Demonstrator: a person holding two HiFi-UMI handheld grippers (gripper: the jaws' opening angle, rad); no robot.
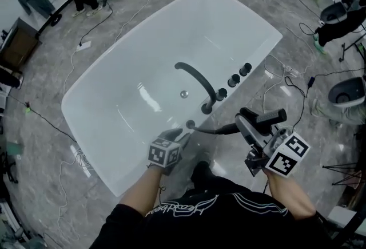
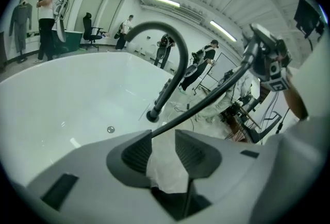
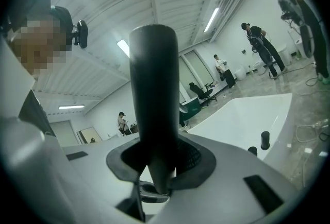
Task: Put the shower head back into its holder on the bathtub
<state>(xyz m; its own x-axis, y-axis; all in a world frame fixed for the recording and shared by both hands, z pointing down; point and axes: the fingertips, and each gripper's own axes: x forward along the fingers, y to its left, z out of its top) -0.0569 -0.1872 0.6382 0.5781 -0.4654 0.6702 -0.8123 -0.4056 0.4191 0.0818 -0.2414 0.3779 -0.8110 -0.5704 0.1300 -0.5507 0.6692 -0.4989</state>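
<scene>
The shower head [image 1: 270, 117] was a dark, straight stick, clamped across its body between the jaws of the right gripper [image 3: 154, 160] and held off the rim, just beside the white bathtub [image 1: 131, 64]. Its dark hose [image 1: 220, 129] ran from the head to a small dark socket [image 1: 190, 124] on the tub's near rim.

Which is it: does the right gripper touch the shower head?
Touching. In the right gripper view, the right gripper clamps the shower head from both sides.
</scene>
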